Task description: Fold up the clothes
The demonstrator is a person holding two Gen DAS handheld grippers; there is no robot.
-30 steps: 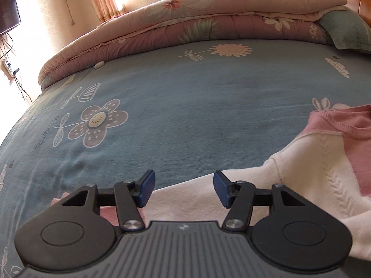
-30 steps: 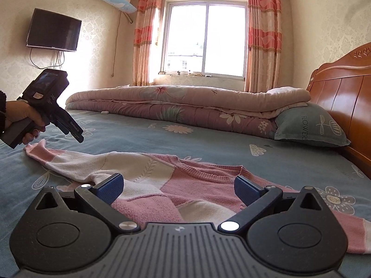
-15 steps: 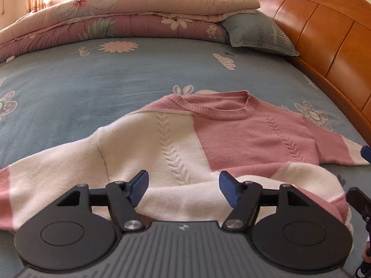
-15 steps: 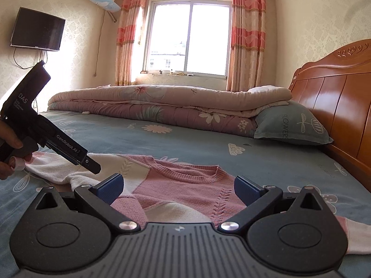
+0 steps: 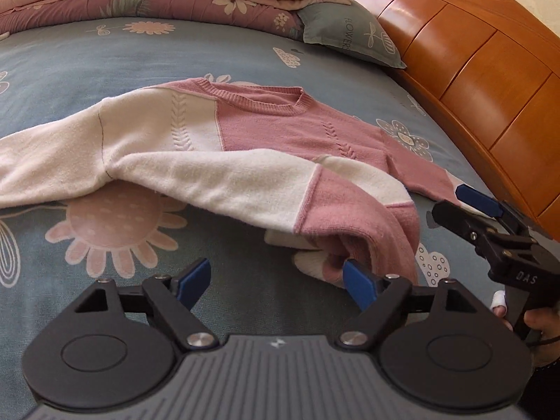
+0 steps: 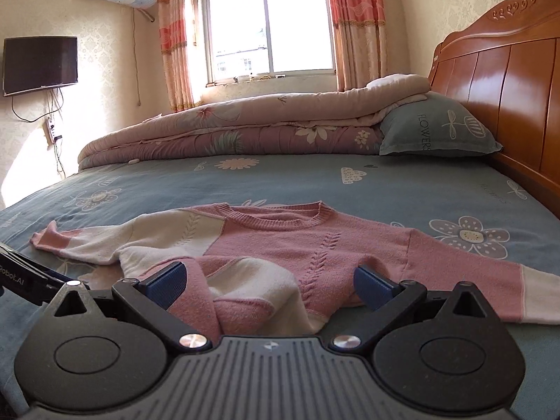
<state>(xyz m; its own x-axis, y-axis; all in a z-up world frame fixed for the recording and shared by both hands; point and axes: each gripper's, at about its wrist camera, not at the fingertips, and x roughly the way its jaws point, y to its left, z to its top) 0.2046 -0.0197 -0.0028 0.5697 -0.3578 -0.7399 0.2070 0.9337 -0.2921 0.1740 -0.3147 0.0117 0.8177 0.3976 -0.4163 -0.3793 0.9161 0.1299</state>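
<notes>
Sweater (image 6: 315, 241) bunched hem between right gripper (image 6: 269, 285) open fingers, ungripped.

My left gripper (image 5: 276, 280) has just been opening its blue-padded jaws, and nothing sits between them; they hang over the blue flower-print bed sheet (image 5: 147, 70). Just beyond lies the pink-and-cream knitted sweater (image 5: 280, 129), its bunched hem beside my right-hand pad. Right of the sweater, my right gripper (image 5: 490, 217) reaches in, before the orange wooden headboard (image 5: 472, 52).
</notes>
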